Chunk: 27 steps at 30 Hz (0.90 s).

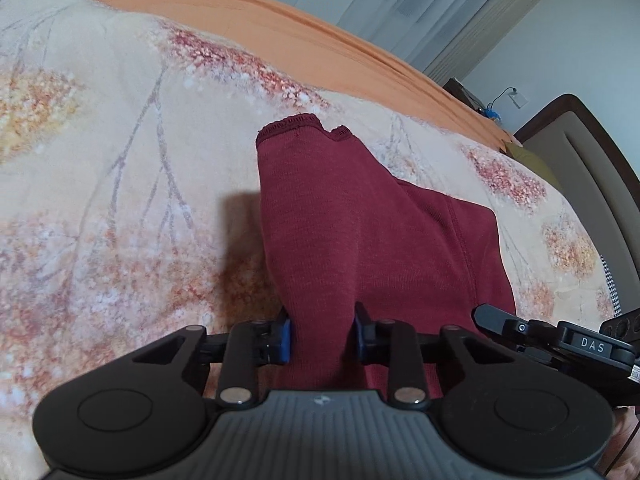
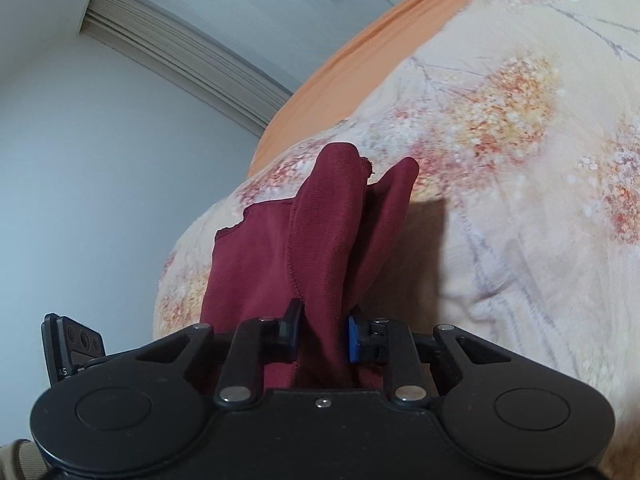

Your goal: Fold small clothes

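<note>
Fabric of a dark red, fine-ribbed knit garment with stitched seams and a scalloped hem runs lengthwise away from both cameras, draped over a soft cream bed blanket printed with orange-red blossoms and grey twigs. The left gripper pinches a bunched fold between its blue-padded fingers. The right gripper likewise clamps a gathered ridge of the same cloth. A smooth orange sheet lies beyond the blanket.
</note>
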Tool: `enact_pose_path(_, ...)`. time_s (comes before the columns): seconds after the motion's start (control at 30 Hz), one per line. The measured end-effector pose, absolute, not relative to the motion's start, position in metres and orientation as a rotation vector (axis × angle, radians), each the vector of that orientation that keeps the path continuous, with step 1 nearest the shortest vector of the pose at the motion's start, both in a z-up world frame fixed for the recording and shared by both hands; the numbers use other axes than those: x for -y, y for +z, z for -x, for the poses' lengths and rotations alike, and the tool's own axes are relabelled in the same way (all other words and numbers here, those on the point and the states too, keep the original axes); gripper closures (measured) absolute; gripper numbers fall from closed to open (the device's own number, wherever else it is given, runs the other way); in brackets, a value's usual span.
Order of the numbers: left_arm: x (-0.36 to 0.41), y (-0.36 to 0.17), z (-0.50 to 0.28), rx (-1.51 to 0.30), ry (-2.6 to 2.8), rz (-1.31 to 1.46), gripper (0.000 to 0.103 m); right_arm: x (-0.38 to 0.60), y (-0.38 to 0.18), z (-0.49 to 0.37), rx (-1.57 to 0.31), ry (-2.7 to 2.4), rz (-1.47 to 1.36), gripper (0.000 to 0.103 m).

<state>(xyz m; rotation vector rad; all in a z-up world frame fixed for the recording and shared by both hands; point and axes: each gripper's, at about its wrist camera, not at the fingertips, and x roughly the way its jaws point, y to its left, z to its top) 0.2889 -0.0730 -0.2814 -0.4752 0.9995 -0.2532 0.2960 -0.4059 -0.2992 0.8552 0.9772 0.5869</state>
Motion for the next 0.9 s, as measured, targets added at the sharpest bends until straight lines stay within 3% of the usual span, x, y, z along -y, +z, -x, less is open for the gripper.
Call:
enact_pose_path(0.37, 0.056, -0.233, -0.190, -1.023, -0.295, 0.432, 0.072, 0.399, -0.252, -0.205, -1.039, 0.626, -0.860, 0.080)
enact_pose_path(0.77, 0.048, -0.317, -0.117, -1.130, -0.235, 0.400, 0.068, 0.375, -0.339, -0.137, -1.184, 0.548, -0.918, 0.077)
enact_pose_path(0.9, 0.047, -0.311, -0.117, -1.133, -0.228, 0.408, 0.059, 0.378, -0.338, -0.135, -1.187, 0.563, -0.920, 0.065)
